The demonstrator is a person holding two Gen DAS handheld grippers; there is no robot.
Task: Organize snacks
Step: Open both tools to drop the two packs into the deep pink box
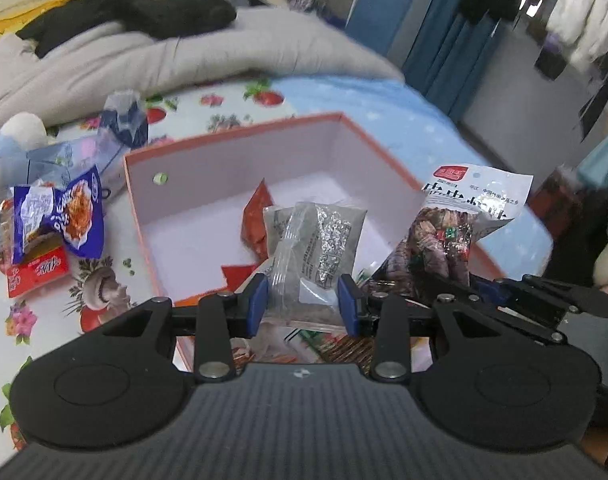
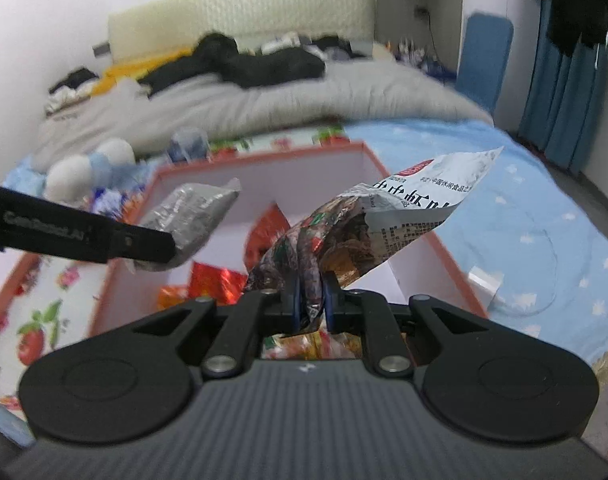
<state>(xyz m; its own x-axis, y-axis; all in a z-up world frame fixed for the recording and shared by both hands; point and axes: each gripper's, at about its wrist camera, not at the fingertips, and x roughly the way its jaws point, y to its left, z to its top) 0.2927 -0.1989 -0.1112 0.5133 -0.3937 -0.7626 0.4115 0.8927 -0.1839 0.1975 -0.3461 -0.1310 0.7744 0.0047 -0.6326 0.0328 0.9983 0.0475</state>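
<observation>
Left claw (image 1: 304,300) grasping grey packet (image 1: 311,240), right claw (image 2: 309,304) clenching shrimp bag (image 2: 383,224), blue packet (image 1: 64,216) only left view.

A home bedroom: a bed with a rumpled grey quilt (image 2: 232,108) and cream padded headboard (image 2: 240,28) fills the upper frame, blue curtains (image 2: 559,104) hang at right, a fruit-printed sheet (image 1: 104,292) lies lower left.

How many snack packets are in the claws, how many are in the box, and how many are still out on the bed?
In the claws: 2, the grey packet and the white and brown packet
In the box: at least 1, a red packet
Left on the bed beside the box: at least 2, a blue packet and a red packet
Total: at least 5
</observation>
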